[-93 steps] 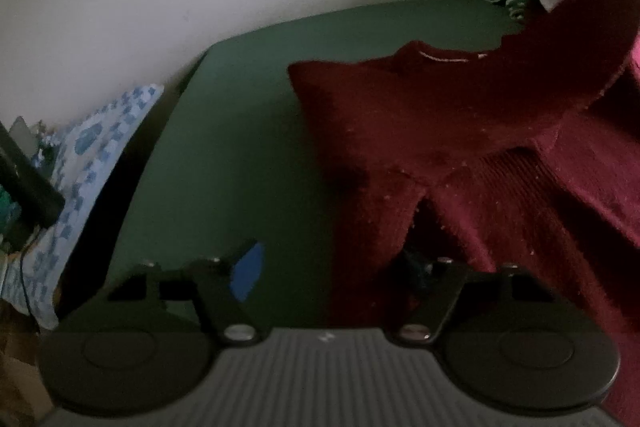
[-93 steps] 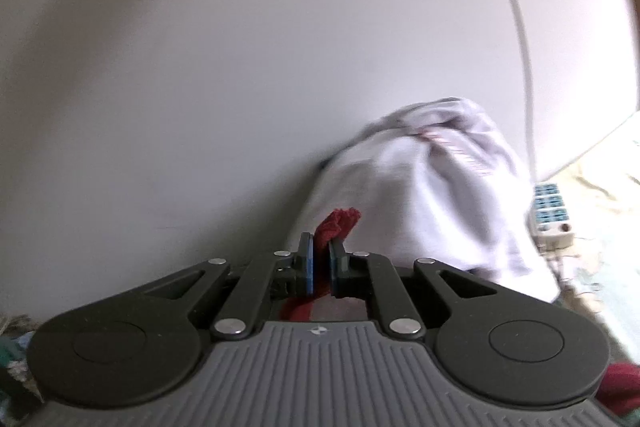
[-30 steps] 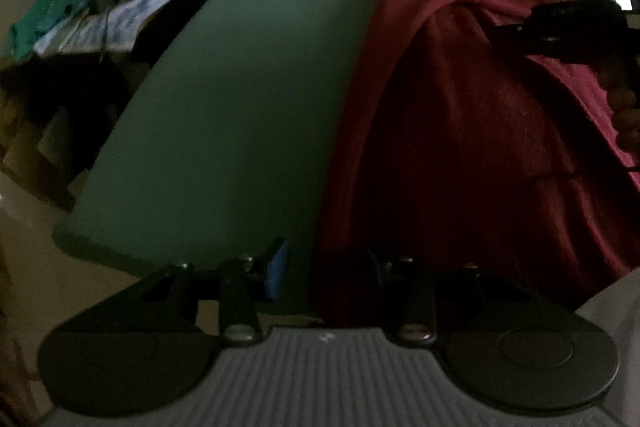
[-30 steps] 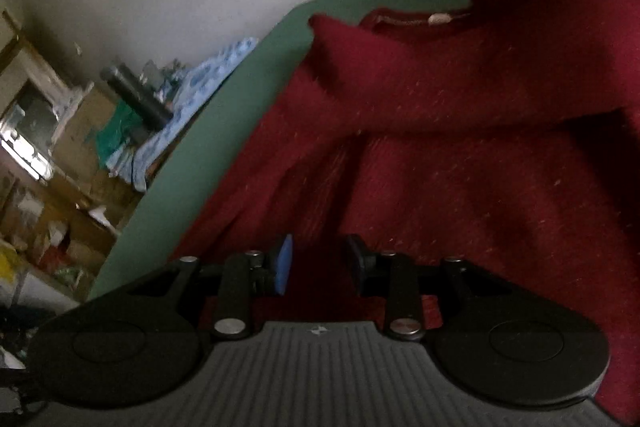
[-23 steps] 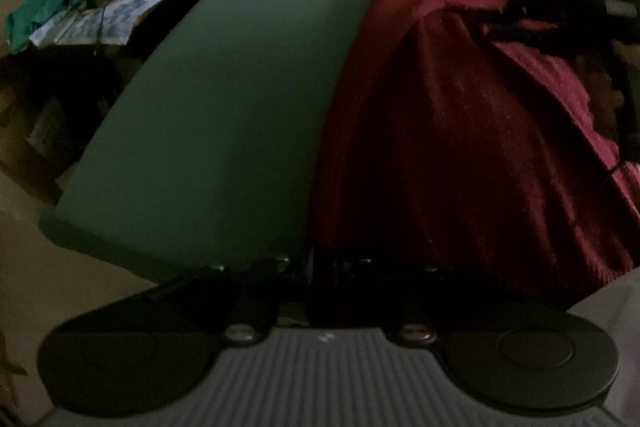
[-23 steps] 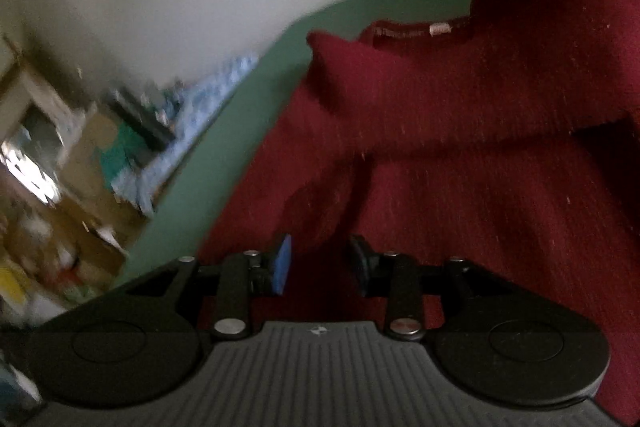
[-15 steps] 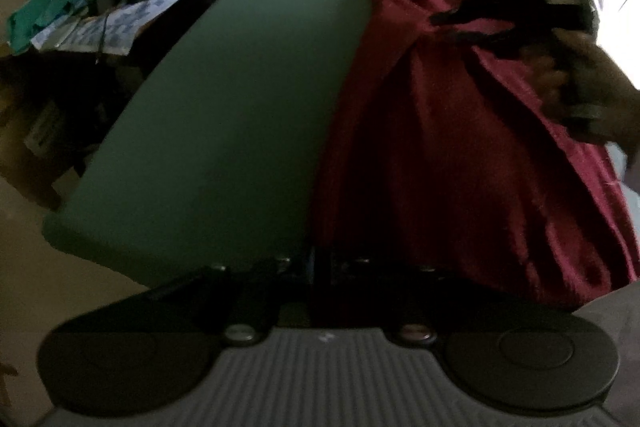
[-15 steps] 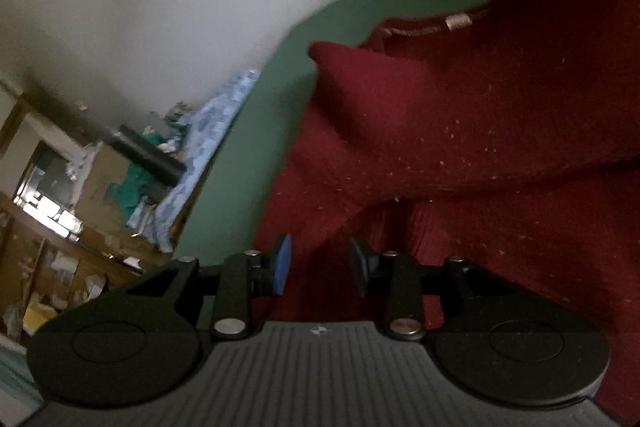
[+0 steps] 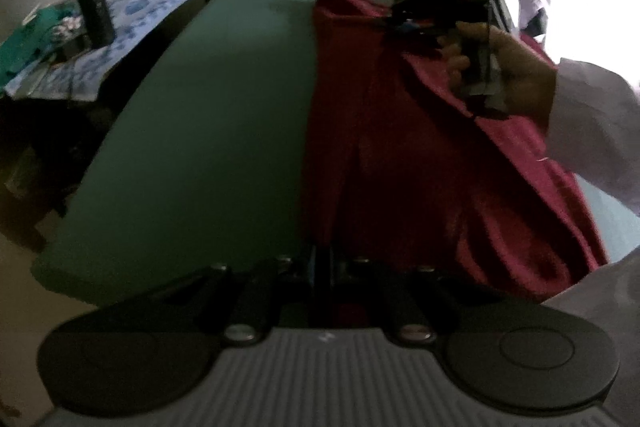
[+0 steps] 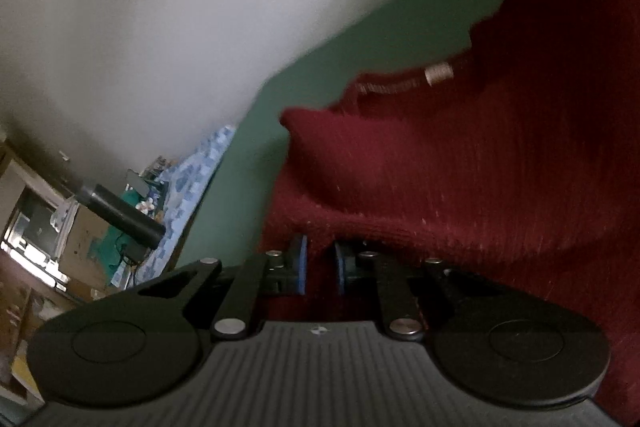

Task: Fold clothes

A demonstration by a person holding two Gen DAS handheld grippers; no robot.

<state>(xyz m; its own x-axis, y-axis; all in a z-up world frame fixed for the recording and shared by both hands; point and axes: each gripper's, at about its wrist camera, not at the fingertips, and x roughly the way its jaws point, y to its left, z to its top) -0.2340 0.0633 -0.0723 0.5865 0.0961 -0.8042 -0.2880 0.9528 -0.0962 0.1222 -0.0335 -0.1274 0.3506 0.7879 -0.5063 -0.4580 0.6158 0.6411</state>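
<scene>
- Both grippers had gone from standing open over the cloth to closing on it: the left gripper (image 9: pixel 320 269) had clamped its fingers onto the near hem of the dark red sweater (image 9: pixel 400 147), and the right gripper (image 10: pixel 319 269) had just been closing, with a fold of the knit between its blue pads.
- Left fingers were pressed fully together at 6 o'clock of the left wrist view, the sweater's near left edge pinched between them.
- Right fingers stood narrowly apart; cloth filled the gap, though whether the pads pressed it firmly could not be told from the frame.
- From the left wrist view, the right hand (image 9: pixel 516 75) sat at 1 o'clock, holding its gripper over the sweater's far end near the collar.
- Sweater lay lengthwise on the right half of the green worktop (image 9: pixel 208 131), its collar label (image 10: pixel 438 73) toward the far edge at 12 o'clock.
- Off to 10 o'clock stood a dark cylinder (image 9: pixel 91 3) on a blue patterned cloth (image 9: pixel 132 15), well apart from the work.
- Judging by the two grips along one side, the next fold looked ready to be carried over across the garment.
</scene>
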